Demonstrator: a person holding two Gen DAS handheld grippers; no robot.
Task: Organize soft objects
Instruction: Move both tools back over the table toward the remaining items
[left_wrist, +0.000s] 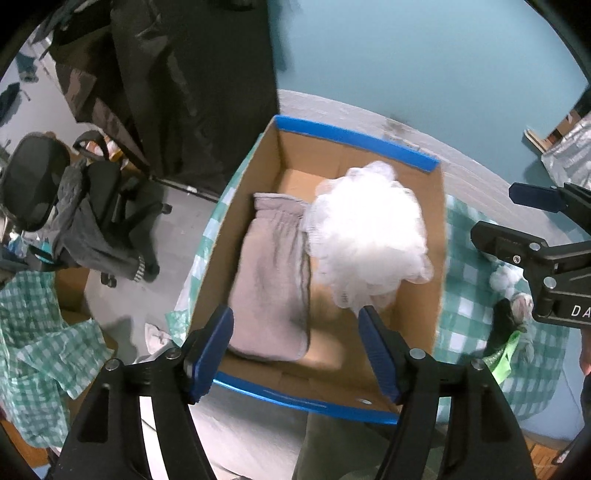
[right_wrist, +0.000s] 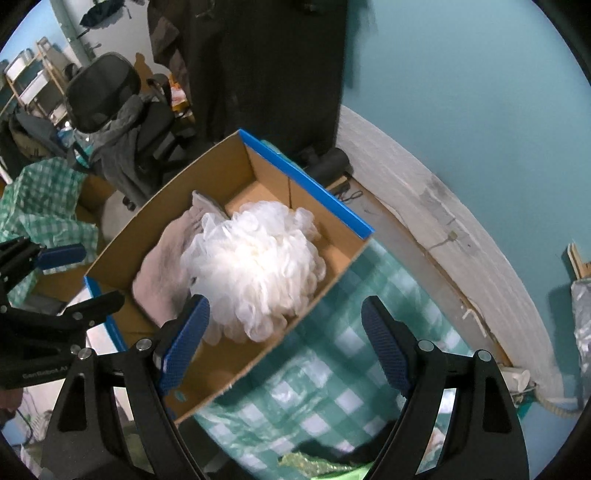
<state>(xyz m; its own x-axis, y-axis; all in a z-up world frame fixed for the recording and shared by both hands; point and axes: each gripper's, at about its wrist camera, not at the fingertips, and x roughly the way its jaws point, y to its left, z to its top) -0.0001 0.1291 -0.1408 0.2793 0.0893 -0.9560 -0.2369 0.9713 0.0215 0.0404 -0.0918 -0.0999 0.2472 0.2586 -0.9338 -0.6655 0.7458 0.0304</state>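
Box (left_wrist: 439, 236): open brown cardboard, blue tape along its top edges, standing on the checked cloth (left_wrist: 469, 266).
Bath puff (left_wrist: 365, 236): white gathered mesh, round and frilly, lying inside the box at its right side, touching the mitt.
Mitt (left_wrist: 273, 273): pale grey-beige woven fabric, flat pouch shape with a gathered elastic cuff, lying on the box floor at the left.
Left gripper (left_wrist: 295, 328): black frame, blue ribbed pads; jaws spread apart over the box with nothing between them, neither pad pressing on anything.
Right gripper (right_wrist: 291, 339): same build; jaws released and empty, one finger over the box's near corner, the other over the cloth.
Checked cloth: thin green-and-white plastic sheet, wrinkled and glossy.
Left view only: small pale soft items (left_wrist: 513, 291) and a green scrap (left_wrist: 502, 354) on the cloth to the right of the box, partly behind the right gripper; the far blue box edge seen whole.
Right view only: white painted ledge (right_wrist: 436, 218) under the teal wall (right_wrist: 461, 96), a pale rope end (right_wrist: 554, 402) at the right, shelving (right_wrist: 33, 77) far left.
Both views: black office chair (left_wrist: 33, 181) draped with a grey garment (left_wrist: 92, 236); dark hanging coat (left_wrist: 177, 85).
Writing: "DA" in white on the right gripper's body in the left view; pale lettering on the left gripper's body in the right view, too blurred to read.
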